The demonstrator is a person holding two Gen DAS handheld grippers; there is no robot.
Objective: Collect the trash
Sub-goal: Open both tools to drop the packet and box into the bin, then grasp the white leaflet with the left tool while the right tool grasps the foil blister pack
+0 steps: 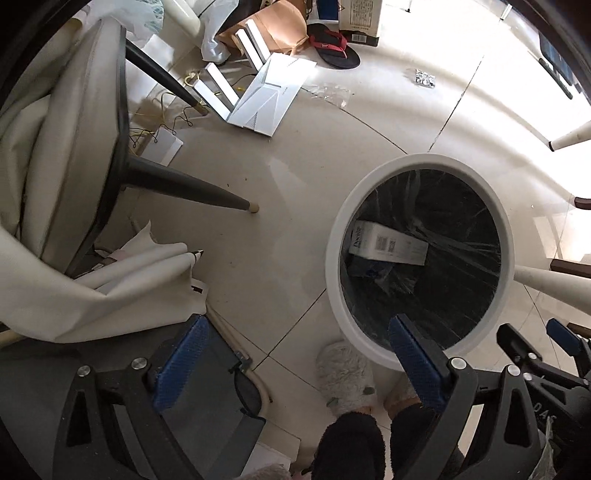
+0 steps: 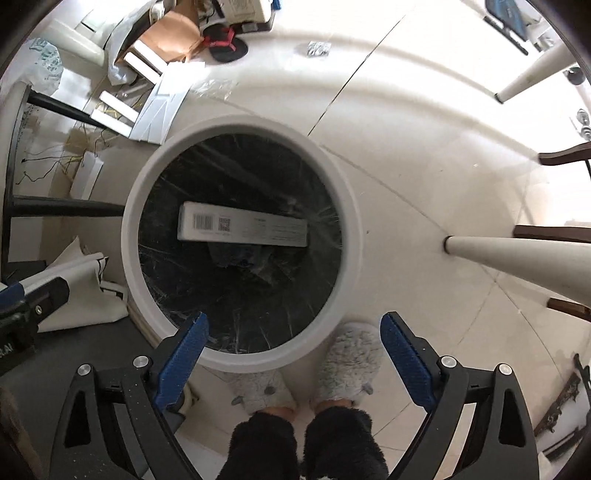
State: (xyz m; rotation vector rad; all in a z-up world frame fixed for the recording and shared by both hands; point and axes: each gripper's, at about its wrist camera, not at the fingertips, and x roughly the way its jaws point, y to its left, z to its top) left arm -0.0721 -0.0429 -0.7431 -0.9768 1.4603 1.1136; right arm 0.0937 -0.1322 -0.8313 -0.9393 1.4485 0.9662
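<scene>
A round white trash bin (image 2: 242,243) stands on a pale tiled floor (image 2: 406,166), seen from directly above. It has a thick white rim and a black plastic liner that shows shiny creases. Inside, a long white carton (image 2: 242,225) with a barcode and a square code printed near one end lies across the bin, resting over some dark crumpled plastic at the bottom.

The right gripper (image 2: 291,363) hangs over the near rim of the bin, its blue-padded fingers spread wide apart with nothing between them. The left gripper (image 1: 295,367) is beside it, also spread wide and empty, one finger over the bin's near edge.

Just below the bin are the person's feet in fluffy grey slippers (image 2: 347,363).

Across the floor beyond the bin lie a flattened white box (image 1: 271,98), a brown cardboard piece (image 1: 275,29), a black and red sandal (image 1: 334,46) and a small shiny wrapper (image 1: 424,78). A dark-legged chair (image 1: 74,147) draped in cream cloth stands to the left.
</scene>
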